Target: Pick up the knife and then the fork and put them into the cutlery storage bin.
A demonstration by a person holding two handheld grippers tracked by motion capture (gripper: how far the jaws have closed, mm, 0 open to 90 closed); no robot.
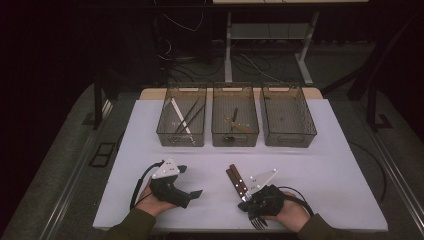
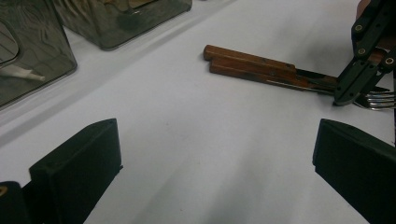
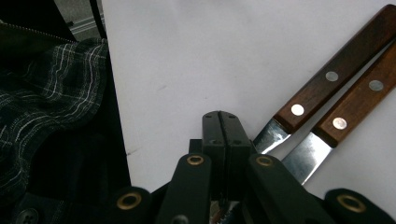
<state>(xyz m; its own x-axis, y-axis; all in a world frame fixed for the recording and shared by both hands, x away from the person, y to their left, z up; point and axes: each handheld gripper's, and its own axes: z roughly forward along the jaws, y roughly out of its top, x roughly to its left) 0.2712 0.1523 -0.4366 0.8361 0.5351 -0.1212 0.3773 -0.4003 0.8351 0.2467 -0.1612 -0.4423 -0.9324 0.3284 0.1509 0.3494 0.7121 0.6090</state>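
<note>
Your right gripper [image 1: 248, 199] sits near the table's front edge at about 5 o'clock, jaws pressed together with nothing seen between them. In the right gripper view the closed jaws lie just beside two steel blades, to their left. Fork tines [image 1: 257, 221] poke out under your right hand toward 6 o'clock.

Your left gripper [image 1: 188, 181] rests at 7 o'clock, jaws spread wide over bare white table [image 1: 330, 170], holding nothing.

The two wooden-handled knives [image 1: 236, 179] lie side by side, touching, just left of your right gripper; handles point toward 11 o'clock.

Farther off, at 12 o'clock, three smoky bins stand in a row: left bin [image 1: 181, 121] holds pale and dark sticks, middle bin [image 1: 235, 121] some cutlery, right bin [image 1: 288, 117] looks bare.
</note>
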